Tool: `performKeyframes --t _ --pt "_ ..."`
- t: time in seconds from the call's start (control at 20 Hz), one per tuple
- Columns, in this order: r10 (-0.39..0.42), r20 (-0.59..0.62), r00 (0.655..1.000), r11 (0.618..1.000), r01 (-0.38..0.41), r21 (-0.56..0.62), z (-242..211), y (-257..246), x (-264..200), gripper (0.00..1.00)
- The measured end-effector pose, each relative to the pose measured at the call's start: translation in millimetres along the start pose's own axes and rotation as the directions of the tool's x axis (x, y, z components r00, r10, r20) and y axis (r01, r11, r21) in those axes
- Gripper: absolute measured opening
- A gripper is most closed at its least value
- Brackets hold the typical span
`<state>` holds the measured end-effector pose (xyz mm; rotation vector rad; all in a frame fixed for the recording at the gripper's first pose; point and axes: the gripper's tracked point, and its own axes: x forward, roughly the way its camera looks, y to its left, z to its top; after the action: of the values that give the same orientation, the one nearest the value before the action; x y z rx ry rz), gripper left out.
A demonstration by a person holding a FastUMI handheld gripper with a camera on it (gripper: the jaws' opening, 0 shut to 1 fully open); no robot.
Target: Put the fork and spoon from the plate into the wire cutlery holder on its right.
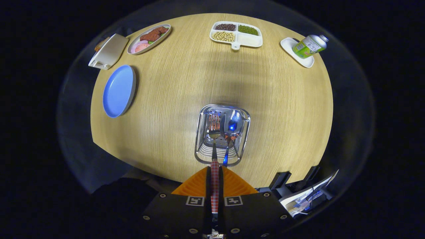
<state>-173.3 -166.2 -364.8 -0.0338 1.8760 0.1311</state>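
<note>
My gripper (214, 169) is shut on the fork (214, 132) by its red-and-white checked handle, which runs between the two fingers. I look straight down on the wire cutlery holder (202, 122) on the wooden table. The fork's tines reach down inside the holder's left half. The spoon (232, 127), with a blue handle, stands in the holder just right of the fork. The blue plate (118, 90) lies far to the left of the holder with nothing on it.
Beyond the holder stand a divided white tray of beans (247, 39), an oval dish of food (132, 46), a white box (108, 51) and a green can on a small white dish (289, 44). Papers and black stands (298, 196) sit off the table's near right edge.
</note>
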Motion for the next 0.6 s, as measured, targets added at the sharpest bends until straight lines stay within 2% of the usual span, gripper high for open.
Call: performKeyframes --t 0.3,0.4,0.5,0.6 --pt "-0.001 0.072 0.997 0.997 -0.005 0.075 12 3 -5 0.13" --pt "-0.004 0.129 0.992 0.994 -0.011 0.113 16 3 -12 0.16" --pt "0.015 0.210 0.977 0.987 -0.048 0.153 22 10 -24 0.20" --pt "0.027 0.306 0.952 0.979 -0.087 0.184 30 18 -41 0.28"
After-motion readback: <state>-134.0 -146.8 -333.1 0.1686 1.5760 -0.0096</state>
